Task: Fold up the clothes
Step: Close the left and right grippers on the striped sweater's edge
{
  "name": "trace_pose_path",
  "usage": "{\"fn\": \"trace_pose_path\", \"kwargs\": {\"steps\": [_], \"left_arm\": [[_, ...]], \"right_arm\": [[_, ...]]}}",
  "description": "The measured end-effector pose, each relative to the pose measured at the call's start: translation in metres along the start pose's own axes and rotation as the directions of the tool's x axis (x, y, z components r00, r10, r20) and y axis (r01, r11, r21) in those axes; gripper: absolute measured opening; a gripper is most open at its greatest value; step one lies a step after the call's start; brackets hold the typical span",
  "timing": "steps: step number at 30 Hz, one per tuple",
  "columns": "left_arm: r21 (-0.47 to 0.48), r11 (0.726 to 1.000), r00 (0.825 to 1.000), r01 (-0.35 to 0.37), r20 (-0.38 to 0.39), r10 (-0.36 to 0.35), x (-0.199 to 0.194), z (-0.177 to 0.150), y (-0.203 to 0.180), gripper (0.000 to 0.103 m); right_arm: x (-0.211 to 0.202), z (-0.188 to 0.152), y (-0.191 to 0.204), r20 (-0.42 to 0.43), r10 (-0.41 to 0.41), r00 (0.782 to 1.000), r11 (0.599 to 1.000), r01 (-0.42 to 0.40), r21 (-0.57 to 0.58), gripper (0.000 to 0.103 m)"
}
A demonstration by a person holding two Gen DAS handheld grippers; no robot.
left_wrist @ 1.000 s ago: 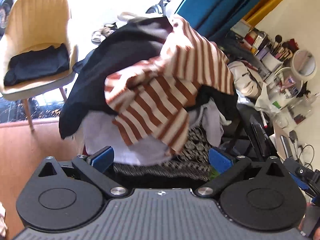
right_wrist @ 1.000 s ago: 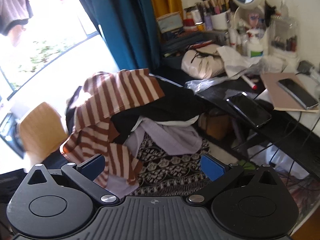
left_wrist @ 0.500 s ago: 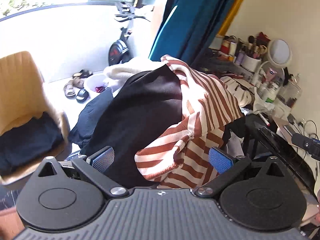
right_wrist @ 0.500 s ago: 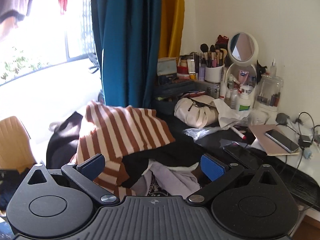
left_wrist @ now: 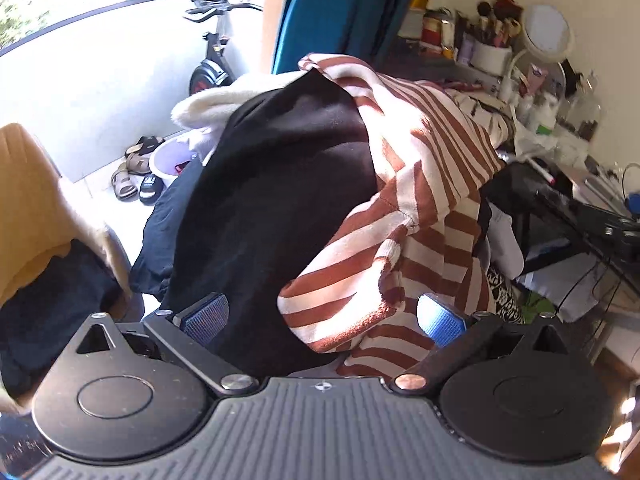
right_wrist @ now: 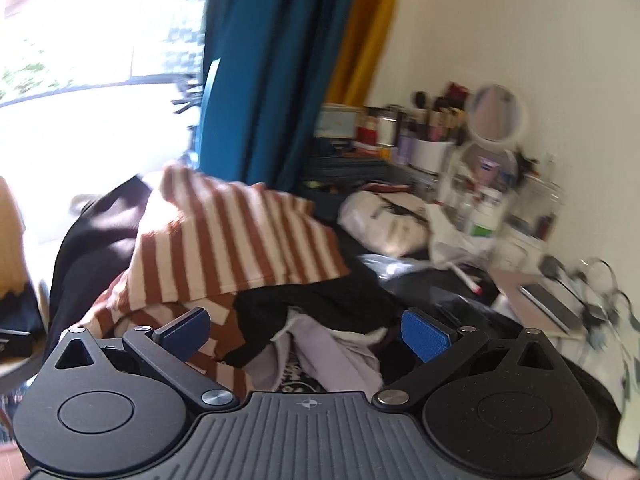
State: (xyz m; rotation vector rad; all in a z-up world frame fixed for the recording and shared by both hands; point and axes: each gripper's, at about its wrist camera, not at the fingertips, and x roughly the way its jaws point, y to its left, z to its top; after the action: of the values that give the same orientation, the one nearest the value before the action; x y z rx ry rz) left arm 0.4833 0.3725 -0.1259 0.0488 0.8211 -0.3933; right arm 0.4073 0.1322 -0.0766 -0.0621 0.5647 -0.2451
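Observation:
A heap of clothes fills both views. On top lies a rust-and-cream striped top (left_wrist: 420,184) (right_wrist: 244,236), draped over a black garment (left_wrist: 280,200) (right_wrist: 320,300). A cream fleece piece (left_wrist: 208,108) pokes out behind. Lower in the heap I see a lilac garment (right_wrist: 332,356) and a black-and-white patterned cloth (left_wrist: 504,296). My left gripper (left_wrist: 322,316) is open, its blue pads either side of the striped sleeve end and the black cloth, close against the heap. My right gripper (right_wrist: 304,334) is open too, over the lilac and black layers, gripping nothing.
A tan chair (left_wrist: 28,200) with folded dark clothes (left_wrist: 52,300) stands at the left. A cluttered dressing table (right_wrist: 520,280) with a round mirror (right_wrist: 496,114), brushes, bottles and a phone is at the right. Teal and yellow curtains (right_wrist: 280,60), an exercise bike (left_wrist: 212,64) and sandals (left_wrist: 136,176) lie beyond.
Both grippers have swung upward and moved in closer to the heap. The left one now has the striped sleeve and black cloth between its open pads. The right view is blurred by motion.

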Motion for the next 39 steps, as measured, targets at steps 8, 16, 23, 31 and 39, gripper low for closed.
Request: {"fn": "trace_pose_path", "kwargs": {"steps": [8,16,23,31,39], "left_arm": [[-0.006,0.998,0.996,-0.059,-0.067,0.059,0.058,0.014,-0.012,0.103],[-0.034,0.981,0.968,-0.19,-0.172,0.181,0.109,0.005,-0.007,0.103],[-0.123,0.978,0.969,-0.167,-0.206,0.14,0.125,-0.011,0.015,0.103],[-0.147,0.968,0.955,-0.203,-0.249,0.162,0.131,-0.015,0.019,0.101],[-0.077,0.989,0.987,-0.127,-0.108,0.118,0.073,0.005,0.007,0.013]], "right_arm": [[0.065,-0.005,-0.004,-0.084,0.145,0.986,0.989,-0.144,0.02,0.102],[0.101,-0.007,-0.012,-0.112,0.185,0.976,0.982,-0.188,-0.014,0.102],[0.115,-0.004,-0.015,-0.121,0.201,0.972,0.977,-0.208,-0.05,0.102],[0.118,-0.006,-0.019,-0.108,0.179,0.978,0.975,-0.191,-0.11,0.102],[0.121,-0.007,-0.019,-0.09,0.179,0.98,0.965,-0.193,-0.18,0.102]]}}
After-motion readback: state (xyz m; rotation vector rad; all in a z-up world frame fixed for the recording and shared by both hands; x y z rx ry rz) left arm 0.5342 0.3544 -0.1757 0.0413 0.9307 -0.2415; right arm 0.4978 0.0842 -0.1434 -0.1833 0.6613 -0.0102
